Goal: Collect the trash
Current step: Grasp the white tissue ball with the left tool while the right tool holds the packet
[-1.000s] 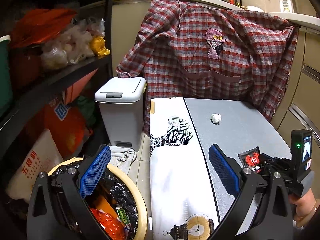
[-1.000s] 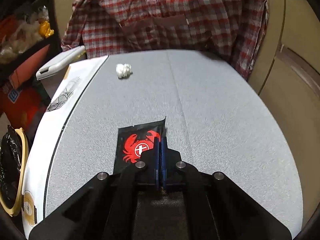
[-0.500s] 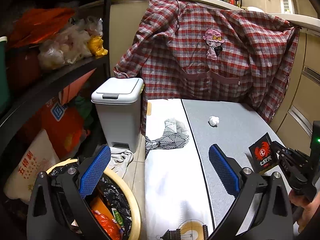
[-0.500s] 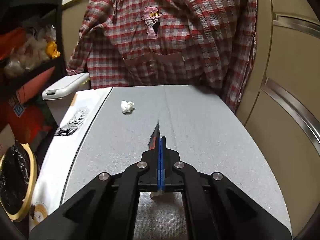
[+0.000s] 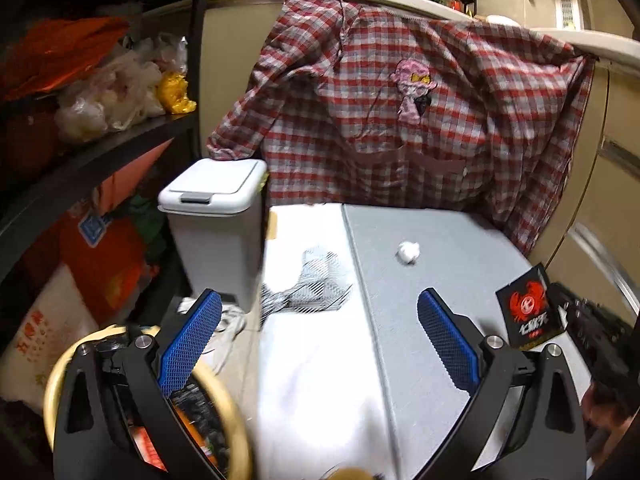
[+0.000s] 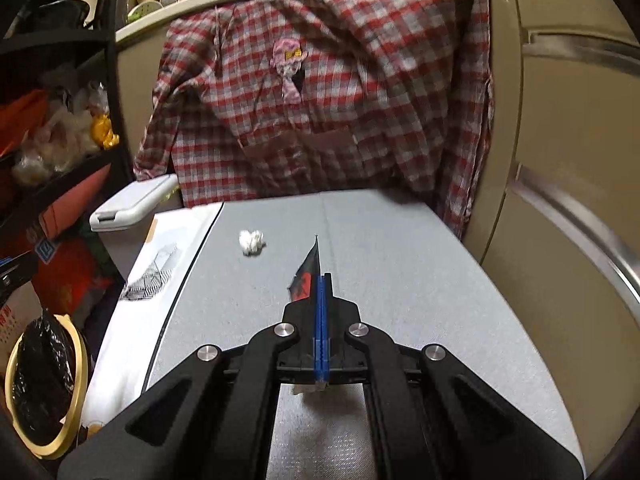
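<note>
- Black foil with a red crab printed on it, the wrapper (image 6: 307, 280) is clamped edge-on between the flat blue pads of my right gripper (image 6: 322, 304), lifted clear of the grey mat (image 6: 400, 280).
- From the mat, the wrapper hangs just above its near right part; the left wrist view shows it upright in the air (image 5: 527, 309).
- My left gripper (image 5: 320, 344) is spread wide with nothing between its pads, hovering over the mat's left edge.
- 1 white paper ball (image 6: 252, 242) lies on the mat, farther along it than the wrapper and to the left.
- Left of the mat and lower, on the floor, sits the yellow-rimmed bin (image 6: 76, 384) with its black liner; the white lidded bin (image 5: 216, 192) stands beside the mat's far left corner.
- Risks as I judge them: only 1 thin edge is pinched, so a quick swing toward the yellow-rimmed bin could let the slick foil slip out; releasing too early would drop it on the white cloth (image 5: 320, 380) between mat and bin; the open left gripper could get in the way.
</note>
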`<state>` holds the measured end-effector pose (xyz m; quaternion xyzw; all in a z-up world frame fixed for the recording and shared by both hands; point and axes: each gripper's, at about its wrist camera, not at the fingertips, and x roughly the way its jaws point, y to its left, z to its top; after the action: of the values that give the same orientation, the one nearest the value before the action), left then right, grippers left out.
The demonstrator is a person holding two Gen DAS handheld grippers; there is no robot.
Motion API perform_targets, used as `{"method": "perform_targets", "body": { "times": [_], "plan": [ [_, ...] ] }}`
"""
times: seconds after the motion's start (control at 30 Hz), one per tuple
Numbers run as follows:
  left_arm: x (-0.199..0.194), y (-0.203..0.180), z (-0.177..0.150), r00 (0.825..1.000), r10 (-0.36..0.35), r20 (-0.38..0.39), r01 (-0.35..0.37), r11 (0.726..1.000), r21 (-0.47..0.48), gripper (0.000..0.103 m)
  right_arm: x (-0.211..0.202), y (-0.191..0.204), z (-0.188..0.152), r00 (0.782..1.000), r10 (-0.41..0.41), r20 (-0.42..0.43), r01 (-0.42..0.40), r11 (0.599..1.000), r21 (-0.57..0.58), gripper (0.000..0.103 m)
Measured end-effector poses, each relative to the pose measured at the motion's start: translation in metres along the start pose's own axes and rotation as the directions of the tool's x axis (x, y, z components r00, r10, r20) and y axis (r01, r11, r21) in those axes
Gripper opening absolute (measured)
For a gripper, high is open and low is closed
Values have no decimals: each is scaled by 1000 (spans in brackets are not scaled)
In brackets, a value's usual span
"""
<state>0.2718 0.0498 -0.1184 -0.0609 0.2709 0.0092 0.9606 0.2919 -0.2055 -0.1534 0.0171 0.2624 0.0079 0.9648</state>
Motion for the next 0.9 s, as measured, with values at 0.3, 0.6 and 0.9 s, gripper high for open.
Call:
{"method": "perform_targets", "body": {
  "times": [0.3, 0.6, 0.9],
  "plan": [
    [83, -56, 24, 993, -105, 50, 105, 994, 2, 95, 6, -8, 6, 1000, -22, -11, 23, 999, 32, 0],
    [193, -92, 26, 991, -103, -86, 106, 994, 24, 90, 11, -11, 10, 1000, -1, -22, 2, 998, 62, 0],
    [242, -104, 21, 977, -88, -196, 102, 993, 61, 72, 20, -19, 10, 999, 3, -42, 1, 996, 85, 0]
  ]
}}
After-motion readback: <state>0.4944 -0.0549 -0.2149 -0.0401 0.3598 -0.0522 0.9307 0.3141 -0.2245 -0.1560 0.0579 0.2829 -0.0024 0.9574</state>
